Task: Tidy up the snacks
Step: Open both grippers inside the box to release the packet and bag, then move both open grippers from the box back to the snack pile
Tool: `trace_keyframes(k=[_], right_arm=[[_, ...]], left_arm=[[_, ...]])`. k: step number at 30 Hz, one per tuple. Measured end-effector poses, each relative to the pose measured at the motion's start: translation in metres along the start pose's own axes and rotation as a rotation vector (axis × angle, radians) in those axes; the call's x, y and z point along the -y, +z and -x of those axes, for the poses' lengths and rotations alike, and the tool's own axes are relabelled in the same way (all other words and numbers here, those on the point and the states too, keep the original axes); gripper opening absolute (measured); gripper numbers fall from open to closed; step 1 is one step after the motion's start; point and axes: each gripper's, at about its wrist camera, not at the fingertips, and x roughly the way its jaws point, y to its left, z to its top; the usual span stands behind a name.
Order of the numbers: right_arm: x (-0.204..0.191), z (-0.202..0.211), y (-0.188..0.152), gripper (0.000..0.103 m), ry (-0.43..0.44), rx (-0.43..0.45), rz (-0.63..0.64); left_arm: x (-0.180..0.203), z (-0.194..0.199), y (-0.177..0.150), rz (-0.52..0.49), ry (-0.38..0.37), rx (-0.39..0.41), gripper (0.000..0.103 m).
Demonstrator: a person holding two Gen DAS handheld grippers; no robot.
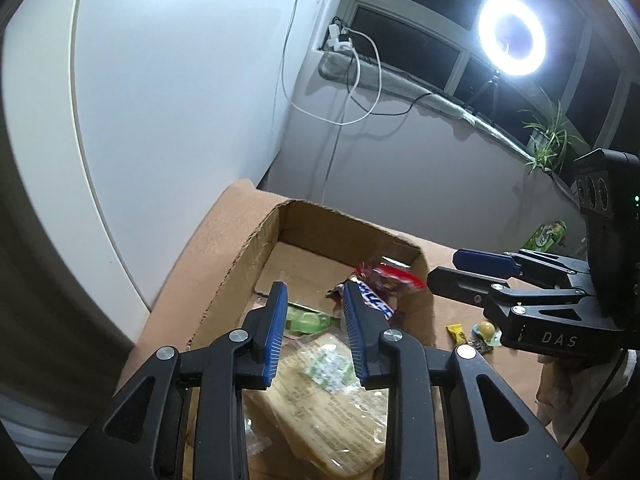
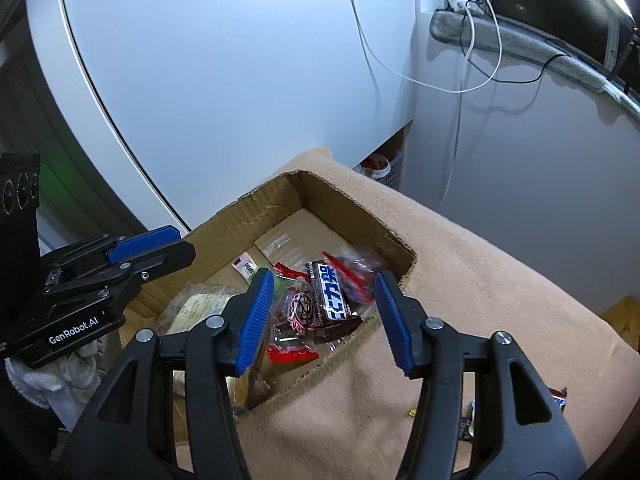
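A cardboard box [image 2: 280,200] sits open on a counter draped in a tan blanket [image 2: 480,280], pushed up near a white cabinet [image 2: 220,80]. Both grippers hang over it with nothing between their fingers.

The left gripper [image 1: 316,328] has its blue pads spread and hovers above a flat tan packet [image 1: 320,408] lying in the near part of the box, its long side running away from the gripper toward the box's far wall. A green wrapper [image 1: 306,318] lies just beyond it.

The right gripper [image 2: 324,316] is spread wide over the box's near right corner. Below it lies a brown candy bar [image 2: 330,294] with blue-and-white lettering; its long axis runs from the far wall toward the gripper, tilted slightly right. It rests on a heap of red and clear wrappers [image 2: 296,312].

Outside the box, on the blanket, a small yellow wrapper [image 1: 457,332] and a round yellow sweet [image 1: 486,328] lie close together, well apart from the box. A ring light [image 1: 512,36] glares by the dark window, with a potted plant [image 1: 548,140] on the sill.
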Motion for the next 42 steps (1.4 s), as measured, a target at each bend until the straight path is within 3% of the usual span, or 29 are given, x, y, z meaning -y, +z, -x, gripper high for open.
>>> trace_keyframes(k=[14, 26, 35, 42], right_arm=[[0.017, 0.075, -0.027, 0.055, -0.052, 0.09, 0.009], [0.096, 0.134, -0.088, 0.055, -0.175, 0.1, -0.111], [0.165, 0.126, -0.136, 0.055, -0.23, 0.021, -0.237], [0.183, 0.1, -0.16, 0.055, -0.22, -0.017, -0.277]], left_arm=[[0.04, 0.035, -0.005, -0.057, -0.05, 0.06, 0.027], [0.11, 0.029, -0.028, -0.128, -0.176, 0.033, 0.027], [0.151, -0.007, -0.055, -0.131, -0.233, -0.053, 0.027], [0.162, -0.045, -0.073, -0.128, -0.209, -0.119, 0.027]])
